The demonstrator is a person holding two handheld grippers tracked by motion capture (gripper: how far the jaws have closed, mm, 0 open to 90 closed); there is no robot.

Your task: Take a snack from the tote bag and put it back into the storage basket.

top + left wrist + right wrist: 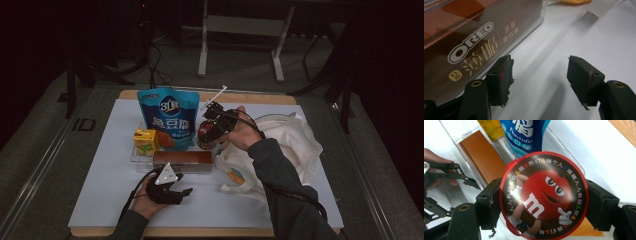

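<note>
**Candy tub in our right gripper**

The round M&M's tub (544,195) sits clamped in our right gripper (212,131), above the clear tray (571,160) beside the blue pouch (169,117). Our left gripper (539,80) rests jaws apart, nothing between them, on the white tabletop (100,190) near the Oreo box (474,42).

The round M&M's tub (544,195) shows a glossy printed lid with a red plastic rim, held between matt black jaws with frayed, rough pads (487,205). The Oreo box (474,45) is smooth brown card under a clear glossy tray (564,147). The tote bag (290,142) is soft pale cloth on the matt white table (115,190).
</note>
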